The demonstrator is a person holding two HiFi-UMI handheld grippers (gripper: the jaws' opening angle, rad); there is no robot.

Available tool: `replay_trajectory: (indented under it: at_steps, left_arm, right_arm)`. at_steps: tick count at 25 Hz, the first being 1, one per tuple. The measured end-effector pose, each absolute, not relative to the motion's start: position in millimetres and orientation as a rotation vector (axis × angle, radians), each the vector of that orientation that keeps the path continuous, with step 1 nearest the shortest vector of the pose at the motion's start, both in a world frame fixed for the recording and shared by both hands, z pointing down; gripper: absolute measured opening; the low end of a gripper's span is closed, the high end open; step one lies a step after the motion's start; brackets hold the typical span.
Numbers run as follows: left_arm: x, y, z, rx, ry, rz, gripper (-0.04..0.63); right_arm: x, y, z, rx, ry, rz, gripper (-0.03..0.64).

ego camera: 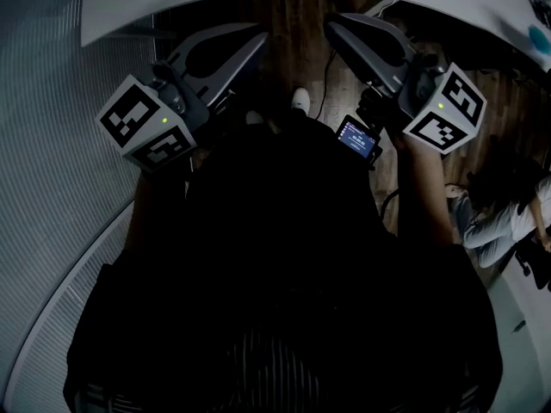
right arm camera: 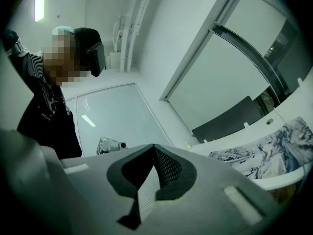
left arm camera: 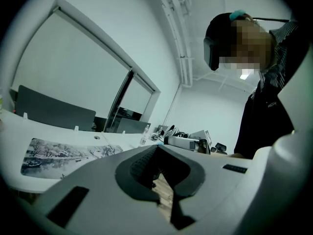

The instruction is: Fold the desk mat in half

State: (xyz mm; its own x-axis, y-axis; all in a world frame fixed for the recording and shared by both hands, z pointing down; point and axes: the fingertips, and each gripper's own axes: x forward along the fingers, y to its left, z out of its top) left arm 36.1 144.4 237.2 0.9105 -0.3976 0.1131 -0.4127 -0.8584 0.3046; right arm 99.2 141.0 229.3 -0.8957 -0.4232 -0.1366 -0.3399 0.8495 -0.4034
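The desk mat [left arm camera: 63,153], printed with a grey ink landscape, lies flat on the white table [left arm camera: 14,126]. The right gripper view shows it low on the right, the mat [right arm camera: 266,153] running along the table's edge. My left gripper [ego camera: 261,36] hangs below the table's near edge, jaws together and empty; in its own view the left gripper [left arm camera: 156,147] sits lower than the mat. My right gripper [ego camera: 332,22] is also short of the table, shut on nothing, and in its own view the right gripper [right arm camera: 154,146] tilts slightly upward. Neither touches the mat.
The curved white table [ego camera: 129,7] crosses the top of the head view, with wood floor [ego camera: 297,24] under it. A small lit screen [ego camera: 357,138] rides by the right gripper. Bottles and devices [left arm camera: 183,141] stand far along the table. Another person [ego camera: 508,218] is at the right.
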Motion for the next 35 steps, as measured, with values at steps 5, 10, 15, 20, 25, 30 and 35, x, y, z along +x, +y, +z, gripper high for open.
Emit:
replay_trajectory:
  at_steps: [5,10,15,20,25,30,35]
  left_arm:
    - [34.8,146.4,238.0,2.740,-0.565,0.037,0.008]
    - [33.6,142.4,234.3,2.733,-0.628,0.033,0.008]
    - [34.1,142.6,237.1,2.712,-0.595,0.034,0.008]
    - [42.5,141.9,237.7,2.770,-0.455,-0.007,0.008]
    - [51.5,118.6,230.4,2.776,-0.321,-0.040,0.008]
    - [43.1,76.0,220.4,2.797,-0.269,-0.022,0.008]
    - [33.2,2.3,218.3,2.749,-0.314,0.005,0.008]
  right_arm:
    - [97.1,141.3,227.4,-0.583,2.810,-0.547,0.005]
    - [95.0,138.1,225.7,-0.531,2.837,-0.565,0.004]
    - [96.8,137.8,227.2,-0.600,2.838,-0.538,0.005]
    - [105.5,150.3,230.6,-0.780,2.824,-0.448,0.005]
    - [114.2,139.6,220.0,-0.933,2.790,-0.417,0.005]
    - [108.5,99.7,211.2,-1.009,2.766,-0.427,0.005]
    - [103.5,27.6,210.9,-0.998,2.748,-0.521,0.005]
